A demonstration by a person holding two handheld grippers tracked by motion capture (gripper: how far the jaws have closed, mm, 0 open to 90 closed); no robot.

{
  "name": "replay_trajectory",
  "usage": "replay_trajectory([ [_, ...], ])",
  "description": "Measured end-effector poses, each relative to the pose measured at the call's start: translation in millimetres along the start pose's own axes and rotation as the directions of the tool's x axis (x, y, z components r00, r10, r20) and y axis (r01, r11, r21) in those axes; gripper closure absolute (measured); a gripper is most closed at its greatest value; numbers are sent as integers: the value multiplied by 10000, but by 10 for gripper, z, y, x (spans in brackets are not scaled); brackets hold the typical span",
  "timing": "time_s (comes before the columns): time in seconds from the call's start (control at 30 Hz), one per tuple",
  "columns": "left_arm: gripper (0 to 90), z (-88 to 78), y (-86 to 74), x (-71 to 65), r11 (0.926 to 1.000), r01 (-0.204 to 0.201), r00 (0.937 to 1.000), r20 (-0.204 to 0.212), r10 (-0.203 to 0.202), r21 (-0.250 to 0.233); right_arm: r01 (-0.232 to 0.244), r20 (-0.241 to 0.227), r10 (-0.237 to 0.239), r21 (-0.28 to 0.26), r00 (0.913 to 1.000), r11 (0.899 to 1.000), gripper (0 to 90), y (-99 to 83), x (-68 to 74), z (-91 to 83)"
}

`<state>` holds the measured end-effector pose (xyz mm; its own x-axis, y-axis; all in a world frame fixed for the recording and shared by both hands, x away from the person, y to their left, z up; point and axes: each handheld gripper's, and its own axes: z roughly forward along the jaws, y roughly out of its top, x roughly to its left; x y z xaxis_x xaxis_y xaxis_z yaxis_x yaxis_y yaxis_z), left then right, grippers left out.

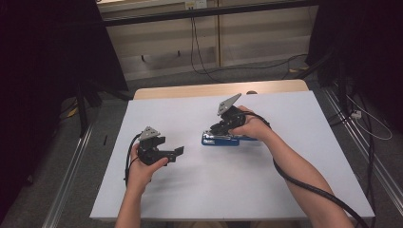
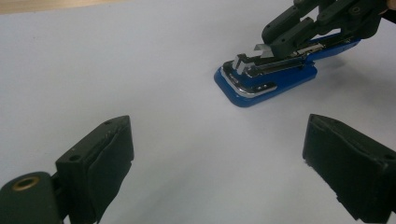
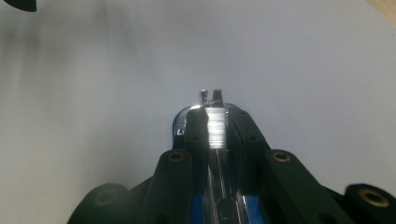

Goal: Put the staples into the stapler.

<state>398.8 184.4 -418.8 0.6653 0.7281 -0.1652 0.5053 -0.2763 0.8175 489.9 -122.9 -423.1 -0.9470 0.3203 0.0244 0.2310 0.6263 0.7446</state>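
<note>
Blue stapler [image 2: 266, 77] with shiny metal top lies flat, opened.

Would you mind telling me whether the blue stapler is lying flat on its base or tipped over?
Flat on its base: the stapler rests with its blue base on the white table, metal top facing up.

Stapler [image 2: 266, 79] you had was bright blue on base and body, with a shiny silver metal magazine and front edge. Both your grippers were matte black: left gripper [image 1: 161, 153], right gripper [image 1: 223, 126]; each carried a grey three-cornered plate on top, and brass-coloured rings sat in the screw holes. Cables [image 1: 304, 183] were black. Table cover [image 1: 228, 190] was plain white, no pattern; table edge [image 1: 190, 90] behind it was light wood. Floor [image 1: 100, 128] was grey.
</note>
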Motion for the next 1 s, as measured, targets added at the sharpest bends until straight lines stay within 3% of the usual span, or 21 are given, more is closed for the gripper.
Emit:
replay_trajectory([
  [1.0, 89, 1, -16, 27, 10000, 54, 9999, 128, -54, 40, 375, -260, -373, 71, 9990, 9993, 793, -18, -40, 102],
])
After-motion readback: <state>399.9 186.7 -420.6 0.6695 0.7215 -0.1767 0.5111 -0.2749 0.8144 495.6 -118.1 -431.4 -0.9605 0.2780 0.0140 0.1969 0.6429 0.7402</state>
